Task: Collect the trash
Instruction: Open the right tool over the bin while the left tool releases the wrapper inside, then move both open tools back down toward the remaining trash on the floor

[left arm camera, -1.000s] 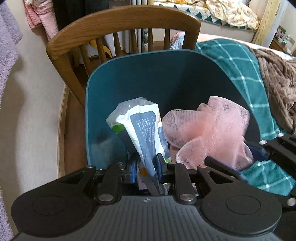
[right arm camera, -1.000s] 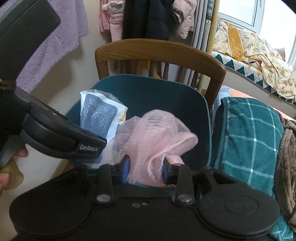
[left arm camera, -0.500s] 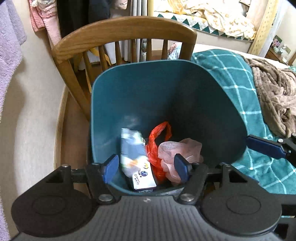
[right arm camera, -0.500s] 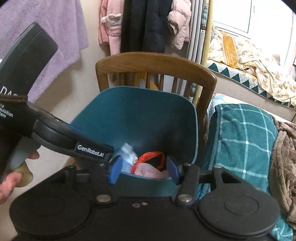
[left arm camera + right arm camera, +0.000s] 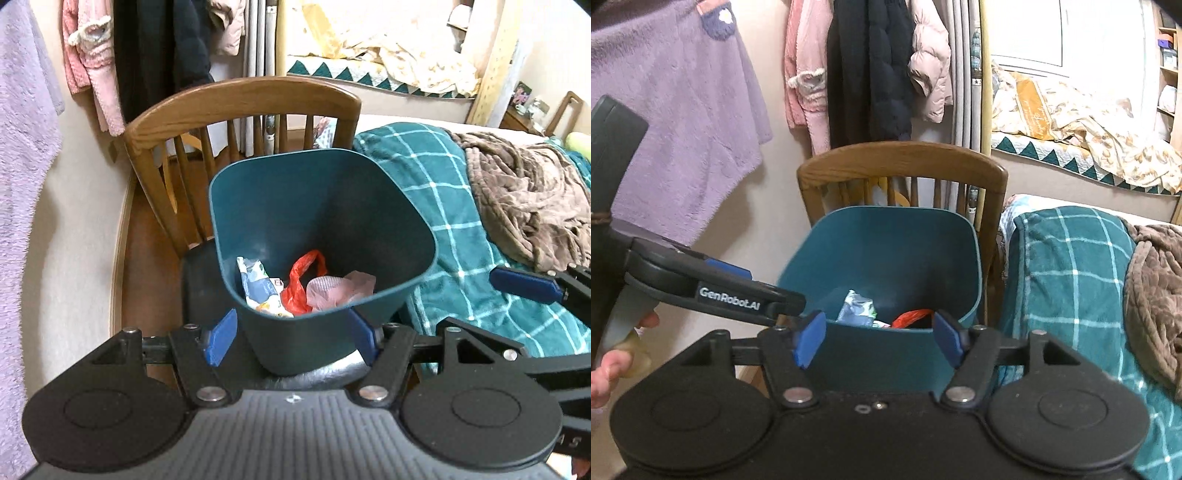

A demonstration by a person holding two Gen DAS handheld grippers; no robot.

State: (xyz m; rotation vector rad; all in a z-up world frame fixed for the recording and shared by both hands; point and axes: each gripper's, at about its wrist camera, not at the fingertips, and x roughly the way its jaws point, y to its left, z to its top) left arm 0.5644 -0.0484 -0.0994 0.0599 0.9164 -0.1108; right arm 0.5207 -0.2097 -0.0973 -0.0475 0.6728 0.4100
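Note:
A teal trash bin (image 5: pixel 258 206) stands on a chair seat; it also shows in the right wrist view (image 5: pixel 886 362). Inside lie a white and blue wrapper (image 5: pixel 255 286), a red plastic bag (image 5: pixel 301 284) and a pink mesh net (image 5: pixel 340 288). The wrapper (image 5: pixel 857 308) and the red bag (image 5: pixel 912 317) show over the rim in the right wrist view. My left gripper (image 5: pixel 291 338) is open and empty, in front of the bin's near wall. My right gripper (image 5: pixel 877 339) is open and empty, just before the bin.
A wooden chair (image 5: pixel 240 103) holds the bin, its back behind it. A teal checked blanket (image 5: pixel 443 184) and a brown throw (image 5: pixel 524 199) lie on the bed at right. Clothes (image 5: pixel 849 66) and a purple towel (image 5: pixel 676 110) hang on the left wall.
Both grippers opened and dropped the wrapper and the pink net into the bin. Since then both have pulled back and up from it.

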